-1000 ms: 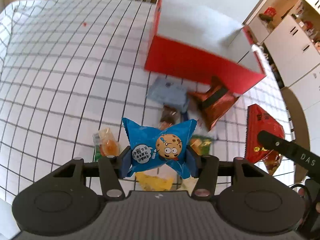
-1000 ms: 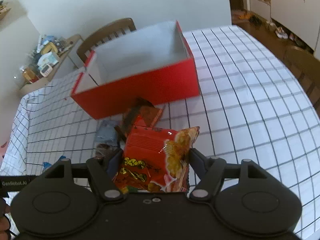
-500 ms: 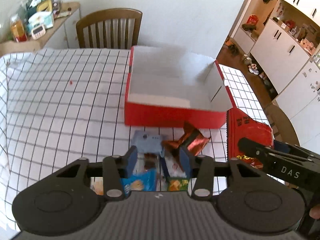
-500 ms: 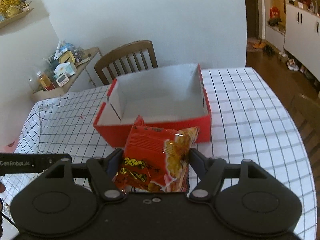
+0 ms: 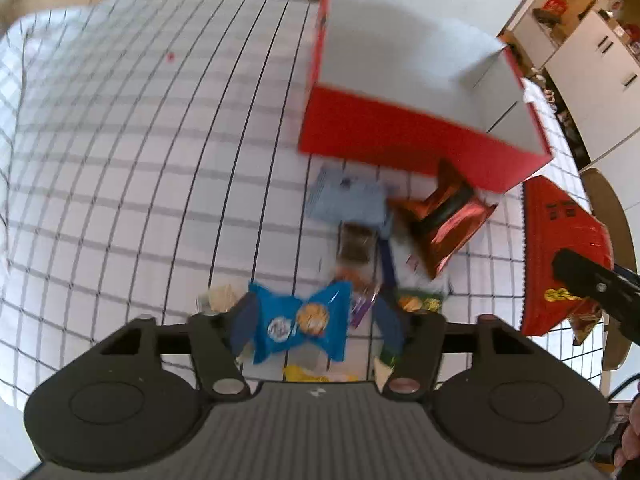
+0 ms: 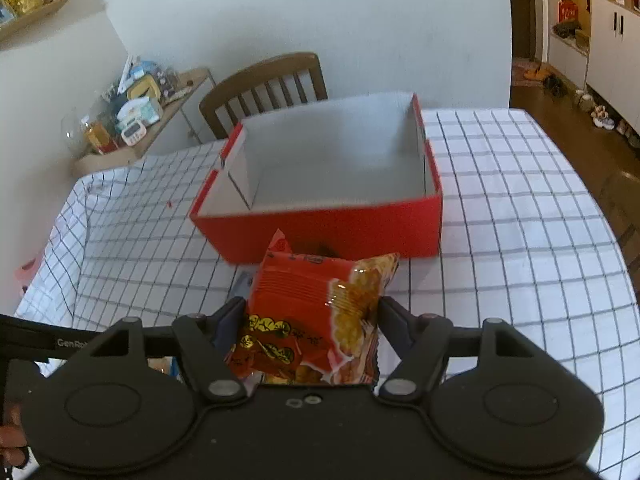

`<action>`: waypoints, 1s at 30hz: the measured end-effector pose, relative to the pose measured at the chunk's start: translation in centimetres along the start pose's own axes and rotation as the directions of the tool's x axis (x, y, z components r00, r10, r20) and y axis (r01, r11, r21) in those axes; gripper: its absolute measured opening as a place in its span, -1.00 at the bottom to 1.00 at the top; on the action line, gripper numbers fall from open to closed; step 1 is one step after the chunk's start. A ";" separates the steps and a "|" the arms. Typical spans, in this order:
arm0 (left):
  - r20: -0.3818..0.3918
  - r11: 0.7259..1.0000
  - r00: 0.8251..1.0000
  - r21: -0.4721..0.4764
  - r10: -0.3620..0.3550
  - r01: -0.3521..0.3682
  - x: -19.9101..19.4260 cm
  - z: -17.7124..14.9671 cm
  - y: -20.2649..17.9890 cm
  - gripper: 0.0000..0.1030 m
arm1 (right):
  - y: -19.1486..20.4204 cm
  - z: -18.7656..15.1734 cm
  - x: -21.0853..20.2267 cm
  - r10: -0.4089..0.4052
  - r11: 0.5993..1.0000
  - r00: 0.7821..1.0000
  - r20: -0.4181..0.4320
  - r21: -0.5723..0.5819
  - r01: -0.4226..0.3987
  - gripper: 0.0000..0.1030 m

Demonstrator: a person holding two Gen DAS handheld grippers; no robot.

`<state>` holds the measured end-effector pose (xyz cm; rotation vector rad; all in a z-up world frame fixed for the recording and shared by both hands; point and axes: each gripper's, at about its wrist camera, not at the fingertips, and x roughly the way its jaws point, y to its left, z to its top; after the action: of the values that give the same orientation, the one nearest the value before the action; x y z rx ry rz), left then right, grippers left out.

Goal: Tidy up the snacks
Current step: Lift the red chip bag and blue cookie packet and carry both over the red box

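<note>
left gripper (image 5: 316,326): pointed steeply down over the snack pile; jaws have just been opening and stand apart, the blue cookie packet (image 5: 301,322) lying between them. The left pad is seen at the packet's edge; a clear gap is left to the right pad, so no grip is made.
blue cookie packet, place: on the checked tablecloth (image 5: 120,160), at the near end of the pile, well short of the red box (image 5: 400,140); not yet boxed.
blue cookie packet, axis: long axis runs across the jaws, crimped ends flared left and right, printed face up. Judged well placed for a pinch across its width.
right gripper (image 6: 312,320): clamped on the red chip bag (image 6: 316,312), both pads pressed into its sides.
red chip bag, place: held off the table, in front of the box's near wall, not yet over the opening.
red chip bag, axis: long axis runs along the fingers, top end pointed toward the box, front face up. Judged held this way so it can be carried forward and dropped in flat.
red box: open, white inside, nothing seen in it; open side up to take snacks.
loose snacks: a grey-blue packet (image 5: 348,200) and a copper foil packet (image 5: 444,220) are left just in front of the box; smaller ones are blurred.
</note>
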<state>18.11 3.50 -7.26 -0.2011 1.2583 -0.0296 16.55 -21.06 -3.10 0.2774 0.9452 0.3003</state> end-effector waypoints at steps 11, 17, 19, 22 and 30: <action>-0.081 0.999 0.996 0.009 0.039 -0.038 5.5 -2.1 -0.5 0.29 | -0.4 -1.6 0.5 -0.005 1.000 0.999 -0.036 0.004 0.005 0.39; -0.090 0.994 0.990 0.031 0.105 -0.102 7.0 -2.0 -0.9 0.29 | -0.9 -2.0 0.6 -0.018 1.000 0.999 -0.042 0.009 0.018 0.39; -0.093 0.995 0.990 0.024 0.104 -0.102 7.4 -2.0 -0.9 0.29 | -1.1 -2.1 0.7 -0.023 1.000 0.999 -0.043 0.010 0.023 0.39; -0.086 0.994 0.990 0.020 0.109 -0.107 7.7 -1.9 -1.2 0.29 | -1.3 -2.2 0.8 -0.027 1.000 0.999 -0.045 0.013 0.028 0.39; -0.045 0.996 0.995 -0.026 0.090 -0.091 7.0 -1.9 -0.6 -0.09 | -1.4 -2.4 0.7 -0.034 0.999 0.998 -0.044 0.013 0.034 0.39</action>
<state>18.57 1.75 -14.34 -0.1678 1.3106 0.0619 15.17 -21.88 -5.49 0.2676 0.9941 0.2698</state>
